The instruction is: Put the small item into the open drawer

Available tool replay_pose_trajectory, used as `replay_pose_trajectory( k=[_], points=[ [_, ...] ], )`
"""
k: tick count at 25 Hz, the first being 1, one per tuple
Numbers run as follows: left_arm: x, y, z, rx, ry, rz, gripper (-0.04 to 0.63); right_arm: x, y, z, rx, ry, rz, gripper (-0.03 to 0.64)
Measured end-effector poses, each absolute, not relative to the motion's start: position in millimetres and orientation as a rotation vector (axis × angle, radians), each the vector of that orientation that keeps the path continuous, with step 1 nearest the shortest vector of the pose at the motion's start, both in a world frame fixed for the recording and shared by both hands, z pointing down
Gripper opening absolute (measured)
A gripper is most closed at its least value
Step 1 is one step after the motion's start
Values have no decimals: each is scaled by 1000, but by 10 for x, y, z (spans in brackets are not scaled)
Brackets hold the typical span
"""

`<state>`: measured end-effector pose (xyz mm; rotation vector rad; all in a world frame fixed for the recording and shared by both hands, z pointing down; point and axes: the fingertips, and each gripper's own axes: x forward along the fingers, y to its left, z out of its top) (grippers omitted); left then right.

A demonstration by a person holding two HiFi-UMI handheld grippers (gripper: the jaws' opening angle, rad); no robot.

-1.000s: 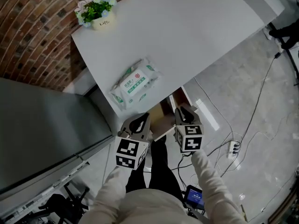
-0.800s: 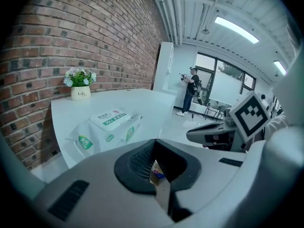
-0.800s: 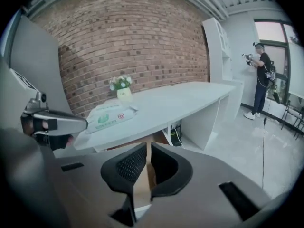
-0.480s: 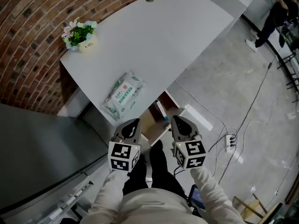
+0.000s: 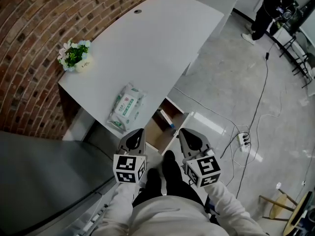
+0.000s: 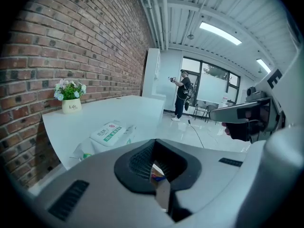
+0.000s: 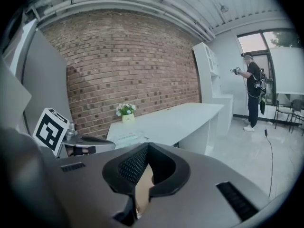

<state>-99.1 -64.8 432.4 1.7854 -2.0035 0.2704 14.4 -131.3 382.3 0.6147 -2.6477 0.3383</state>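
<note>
Under the white desk [image 5: 162, 38] a wooden drawer [image 5: 156, 132] stands pulled out. A small blue item [image 5: 171, 126] lies inside it near the right wall. My left gripper [image 5: 136, 133] hangs just short of the drawer's near left corner, shut and empty. My right gripper [image 5: 184, 133] is beside the drawer's near right corner; its jaws have just been closing with nothing between them, and now it is shut. Both are raised off the floor, close to my body. In the left gripper view the right gripper [image 6: 247, 120] shows at the right.
A pack of wet wipes [image 5: 125, 107] lies at the desk's near edge, above the drawer. A flower pot [image 5: 74, 57] stands by the brick wall. A power strip [image 5: 242, 140] and cables lie on the floor at the right. A person [image 5: 269, 4] stands far off.
Both grippers have risen and drawn back from the drawer towards my body, the right one more. The drawer's inside with the blue item now shows.
</note>
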Motion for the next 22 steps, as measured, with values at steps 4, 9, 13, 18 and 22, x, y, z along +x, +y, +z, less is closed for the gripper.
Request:
replay_pose_trajectory(
  k=[4, 9, 13, 18, 22],
  points=[
    [-995, -635, 4216, 1814, -2009, 263, 17, 248, -1265, 3711, 658, -2671, 326, 26],
    [-955, -628, 4115, 1839, -2017, 255, 17, 352, -1216, 3615, 679, -2691, 284, 26],
    [-948, -612, 4063, 1843, -2023, 241, 17, 392, -1199, 3568, 702, -2702, 284, 26],
    [-933, -586, 4008, 1839, -2035, 238, 17, 433, -1165, 3535, 697, -2704, 281, 26],
    [-951, -580, 3973, 1836, -2048, 238, 17, 427, -1146, 3515, 685, -2709, 282, 26]
  ],
)
